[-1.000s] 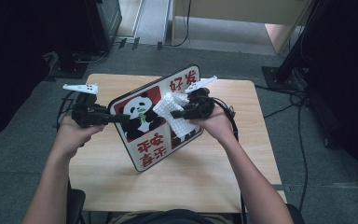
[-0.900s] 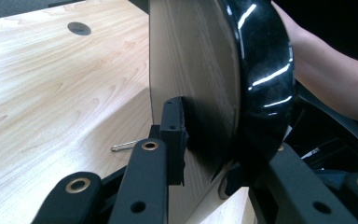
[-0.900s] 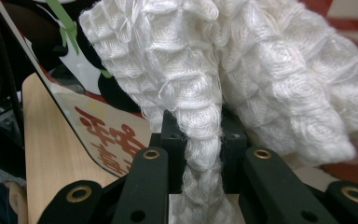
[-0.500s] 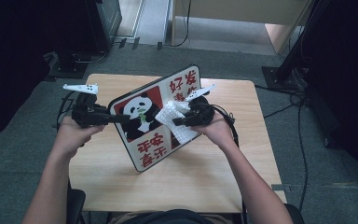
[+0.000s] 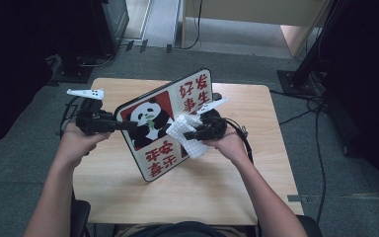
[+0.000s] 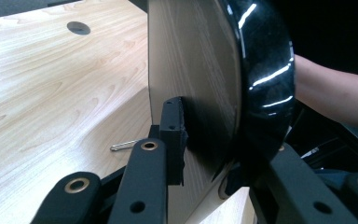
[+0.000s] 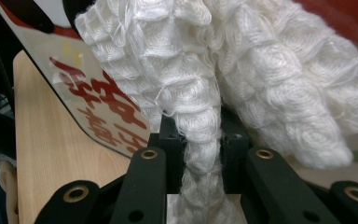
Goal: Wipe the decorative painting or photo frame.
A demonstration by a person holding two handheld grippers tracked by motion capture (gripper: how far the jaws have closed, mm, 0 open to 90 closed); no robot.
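left tool (image 5: pixel 121 124): clamped on panda board (image 5: pixel 165 126) (tilted) | right tool (image 7: pixel 200 140): clamped on white cloth (image 7: pixel 223 70)

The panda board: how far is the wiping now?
Done: the left gripper clamps the board by its edge, tilted up off the table. In hand: the right gripper presses a white cloth on its face. Left: the lower red characters.

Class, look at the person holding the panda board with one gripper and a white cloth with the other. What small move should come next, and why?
Probably a short wipe stroke with the right gripper down across the board's face. Its jaws are shut on the white cloth, which lies against the panda board, and the left gripper clamps the board's edge, holding it tilted up off the table, so the printed face is steady and exposed for wiping.
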